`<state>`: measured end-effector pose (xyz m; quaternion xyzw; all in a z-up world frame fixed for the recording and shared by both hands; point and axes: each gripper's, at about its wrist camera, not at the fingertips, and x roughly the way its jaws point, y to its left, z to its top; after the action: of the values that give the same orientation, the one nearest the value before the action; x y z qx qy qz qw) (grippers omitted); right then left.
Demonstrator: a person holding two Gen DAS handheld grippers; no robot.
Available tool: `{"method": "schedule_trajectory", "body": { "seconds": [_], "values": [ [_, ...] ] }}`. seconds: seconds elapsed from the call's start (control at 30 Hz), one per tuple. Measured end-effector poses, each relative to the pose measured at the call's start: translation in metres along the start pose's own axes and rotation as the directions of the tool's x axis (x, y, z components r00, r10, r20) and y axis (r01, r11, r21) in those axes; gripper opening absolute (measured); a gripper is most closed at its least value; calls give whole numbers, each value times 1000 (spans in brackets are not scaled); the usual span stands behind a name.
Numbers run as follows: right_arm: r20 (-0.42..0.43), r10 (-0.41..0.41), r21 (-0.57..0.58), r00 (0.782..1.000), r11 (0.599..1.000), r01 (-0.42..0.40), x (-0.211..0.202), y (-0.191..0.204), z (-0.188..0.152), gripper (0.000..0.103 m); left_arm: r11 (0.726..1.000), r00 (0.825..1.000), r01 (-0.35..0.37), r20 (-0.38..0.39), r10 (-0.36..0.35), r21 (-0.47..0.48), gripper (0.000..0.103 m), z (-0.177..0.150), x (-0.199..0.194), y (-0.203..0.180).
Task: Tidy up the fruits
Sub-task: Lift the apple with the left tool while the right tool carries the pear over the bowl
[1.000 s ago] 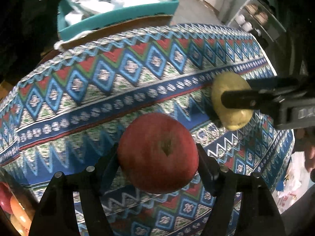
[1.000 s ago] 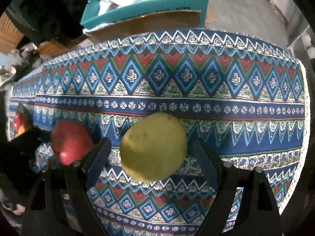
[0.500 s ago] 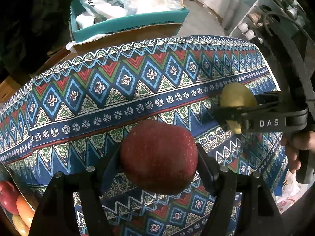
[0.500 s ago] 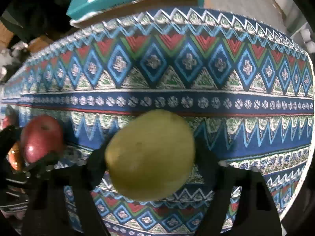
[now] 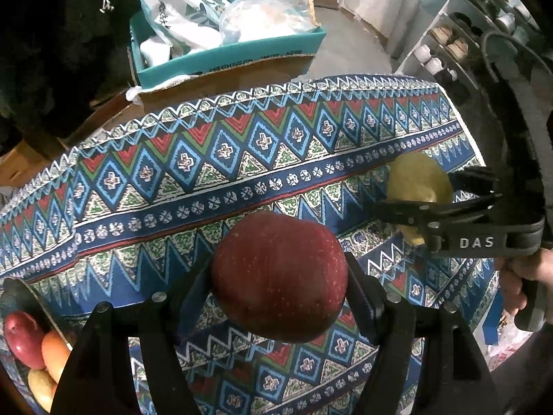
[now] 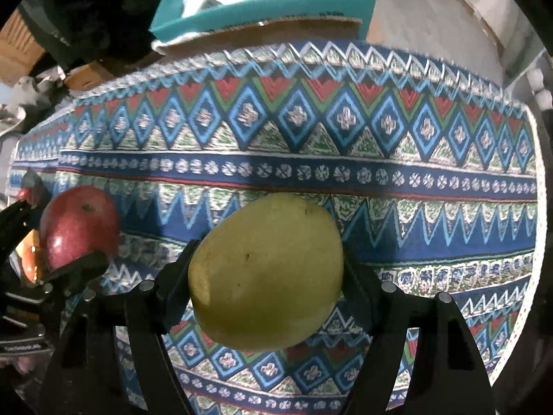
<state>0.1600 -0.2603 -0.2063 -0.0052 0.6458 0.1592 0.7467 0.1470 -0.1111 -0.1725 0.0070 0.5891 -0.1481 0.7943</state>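
A red apple [image 5: 280,273] hangs above the patterned tablecloth [image 5: 207,159] with my left gripper [image 5: 280,266] shut on it. The same apple [image 6: 79,221] appears at the left of the right wrist view. My right gripper [image 6: 266,259] is shut on a yellow-green fruit [image 6: 266,276], its pads pressing both sides. In the left wrist view that fruit [image 5: 414,176] is at the right, between the right gripper's black fingers [image 5: 408,212]. Both grippers point steeply down at the table.
A bowl [image 5: 20,287] at the lower left holds a red apple, an orange and a yellow fruit. Beyond the table's far edge stands a teal box [image 5: 235,55] filled with bags. A shoe shelf [image 5: 449,45] is at the right. A hand [image 5: 518,276] holds the right gripper's handle.
The right gripper's jaws came in onto the yellow-green fruit, which now fills more of its view. The left gripper rose a little with the apple, so more of the table shows.
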Motion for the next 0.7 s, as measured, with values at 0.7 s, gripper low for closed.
{"method": "schedule_trajectory", "body": {
  "seconds": [0.7],
  "values": [
    [163,47,-117,986,993,-28,-103,54,-1,76,1000,996,6,94,-6,-1,74,-26,-96,0]
  ]
}}
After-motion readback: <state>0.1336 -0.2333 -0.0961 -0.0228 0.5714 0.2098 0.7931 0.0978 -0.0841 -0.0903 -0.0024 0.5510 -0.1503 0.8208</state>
